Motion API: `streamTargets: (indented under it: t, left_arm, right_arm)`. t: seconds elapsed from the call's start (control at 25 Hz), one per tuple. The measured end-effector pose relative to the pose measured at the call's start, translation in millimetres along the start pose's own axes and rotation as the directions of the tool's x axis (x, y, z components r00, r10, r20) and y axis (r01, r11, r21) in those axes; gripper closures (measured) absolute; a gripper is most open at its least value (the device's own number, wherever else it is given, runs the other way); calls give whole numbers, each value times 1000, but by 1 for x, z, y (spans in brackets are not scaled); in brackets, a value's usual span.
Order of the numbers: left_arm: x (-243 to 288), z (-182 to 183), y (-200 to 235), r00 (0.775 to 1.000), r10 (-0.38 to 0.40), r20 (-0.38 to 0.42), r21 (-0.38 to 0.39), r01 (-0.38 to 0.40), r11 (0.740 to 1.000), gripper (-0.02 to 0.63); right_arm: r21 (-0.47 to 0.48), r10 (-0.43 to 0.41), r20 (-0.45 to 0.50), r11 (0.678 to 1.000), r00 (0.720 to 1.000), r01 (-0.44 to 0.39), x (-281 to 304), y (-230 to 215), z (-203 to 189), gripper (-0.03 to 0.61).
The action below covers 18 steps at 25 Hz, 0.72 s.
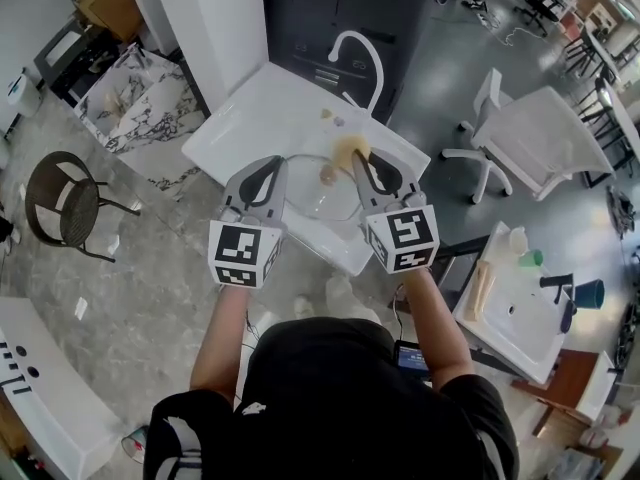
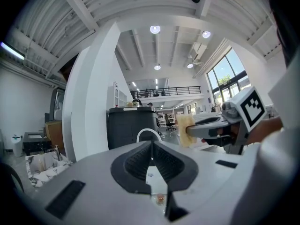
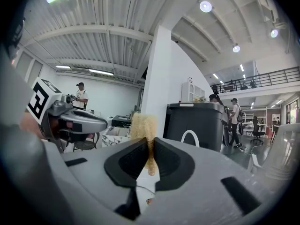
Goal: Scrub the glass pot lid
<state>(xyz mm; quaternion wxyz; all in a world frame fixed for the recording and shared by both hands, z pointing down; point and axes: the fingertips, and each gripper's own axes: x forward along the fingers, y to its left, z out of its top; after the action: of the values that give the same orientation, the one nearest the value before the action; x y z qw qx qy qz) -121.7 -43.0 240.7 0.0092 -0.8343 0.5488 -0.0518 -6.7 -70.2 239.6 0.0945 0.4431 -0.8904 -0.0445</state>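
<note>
The glass pot lid [image 1: 318, 200] lies in the basin of a white sink counter [image 1: 250, 108], with a small tan knob [image 1: 327, 175] on it. My right gripper [image 1: 357, 158] is shut on a yellow sponge [image 1: 348, 149], held just above the lid's far edge. In the right gripper view the sponge [image 3: 143, 125] sticks up between the closed jaws [image 3: 151, 144]. My left gripper [image 1: 274, 164] hovers over the lid's left side. Its jaws meet with nothing visible between them [image 2: 151, 146]. The left gripper view also shows the right gripper [image 2: 194, 130] with the sponge [image 2: 185, 129].
A curved white faucet [image 1: 365, 53] rises at the back of the sink, in front of a dark cabinet [image 1: 340, 8]. A round dark chair [image 1: 62, 200] stands at left. A white table and chair [image 1: 545, 133] stand at right, and another white sink unit [image 1: 510, 313] at lower right.
</note>
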Motion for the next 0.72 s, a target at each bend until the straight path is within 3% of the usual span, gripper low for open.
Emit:
streamTargets:
  t: [0.72]
  left_arm:
    - [94,-49,-1,994,9,-109,-36,-13,999,601]
  right_arm:
    - [-8,74,-75,997,994,-75,64,-68,-44,557]
